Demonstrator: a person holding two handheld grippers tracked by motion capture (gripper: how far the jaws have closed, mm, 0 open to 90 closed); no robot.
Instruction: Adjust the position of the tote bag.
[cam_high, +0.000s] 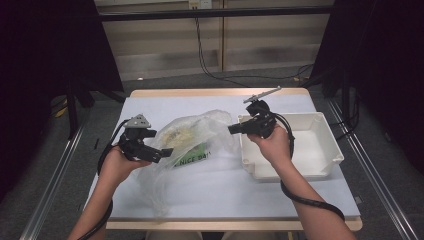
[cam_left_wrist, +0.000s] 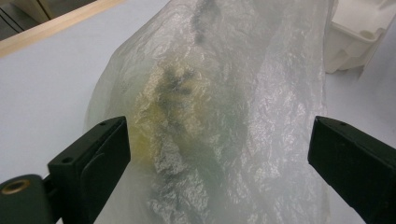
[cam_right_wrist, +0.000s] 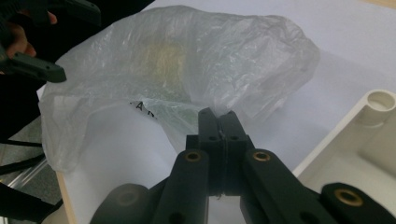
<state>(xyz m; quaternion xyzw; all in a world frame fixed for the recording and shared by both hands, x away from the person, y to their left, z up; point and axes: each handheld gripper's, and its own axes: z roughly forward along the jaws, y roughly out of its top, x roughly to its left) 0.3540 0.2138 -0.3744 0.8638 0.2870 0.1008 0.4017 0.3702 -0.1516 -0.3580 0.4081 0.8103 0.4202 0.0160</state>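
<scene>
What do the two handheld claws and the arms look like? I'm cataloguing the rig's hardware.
Both are black two-jaw tools. The left claw carries a grey three-cornered plate on top; its flat, blocky black jaw pads show in its own view. The right claw has brass-coloured pivot bushings and a thin grey plate above. A black ribbed cable trails from each. The forearms are bare, no sleeves.

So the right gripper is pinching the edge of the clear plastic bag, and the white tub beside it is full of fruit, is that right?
Not quite. The white tub is bare inside, as the high view shows. The rest holds: the right gripper is shut on the edge of the clear plastic bag.
</scene>
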